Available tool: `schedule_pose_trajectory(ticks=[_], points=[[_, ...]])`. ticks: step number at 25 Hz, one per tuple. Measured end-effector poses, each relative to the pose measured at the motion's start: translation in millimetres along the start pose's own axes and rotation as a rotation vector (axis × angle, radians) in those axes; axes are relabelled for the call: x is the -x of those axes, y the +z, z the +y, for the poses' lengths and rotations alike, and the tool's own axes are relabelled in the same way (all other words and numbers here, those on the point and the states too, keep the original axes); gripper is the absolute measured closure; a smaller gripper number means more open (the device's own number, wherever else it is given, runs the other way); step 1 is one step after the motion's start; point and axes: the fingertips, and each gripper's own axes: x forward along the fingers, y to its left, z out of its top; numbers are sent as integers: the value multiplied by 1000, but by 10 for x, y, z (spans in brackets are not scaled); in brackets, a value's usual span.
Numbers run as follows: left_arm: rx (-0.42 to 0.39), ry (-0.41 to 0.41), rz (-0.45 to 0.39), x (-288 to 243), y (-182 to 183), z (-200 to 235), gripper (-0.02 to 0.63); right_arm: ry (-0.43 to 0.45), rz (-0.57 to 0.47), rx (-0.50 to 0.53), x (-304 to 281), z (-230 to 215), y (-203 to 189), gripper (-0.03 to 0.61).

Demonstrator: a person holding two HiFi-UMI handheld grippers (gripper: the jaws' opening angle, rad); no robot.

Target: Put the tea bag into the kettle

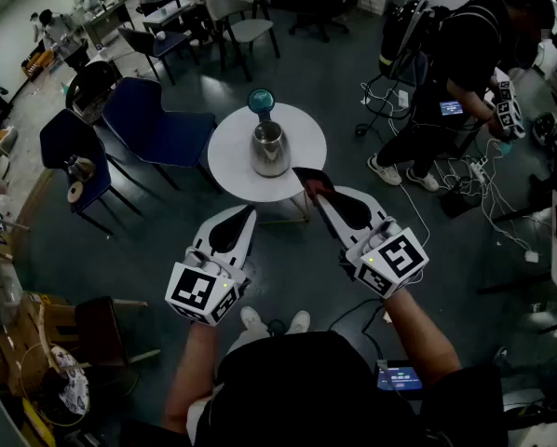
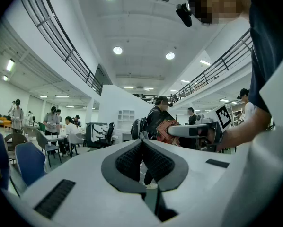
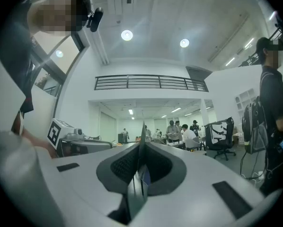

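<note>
Tea bag [image 1: 313, 183]: pinched flat in your right gripper [image 1: 323, 199], jaws shut on it, near the kettle [image 1: 270, 149] on the table [image 1: 224, 161]. Left gripper [image 1: 245, 212]: jaws together, empty. Centre the bag over the kettle's mouth before letting go.

The kettle [image 1: 270, 149] stands on the table [image 1: 224, 159], chairs [image 1: 157, 127] to its left.

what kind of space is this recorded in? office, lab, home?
Probably a large open-plan office or lab hall, not a home: a railed mezzanine overhead, rows of desks with office chairs, and trailing cables.
</note>
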Motion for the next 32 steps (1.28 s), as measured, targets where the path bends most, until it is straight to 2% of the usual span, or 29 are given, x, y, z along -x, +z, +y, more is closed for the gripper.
schedule_pose_trajectory(ticks=[13, 32], points=[[-3, 21, 5, 50, 22, -153, 598, 12, -1, -11, 147, 37, -11, 541], [-5, 47, 16, 42, -162, -313, 598, 25, -3, -21, 326, -80, -132, 541]])
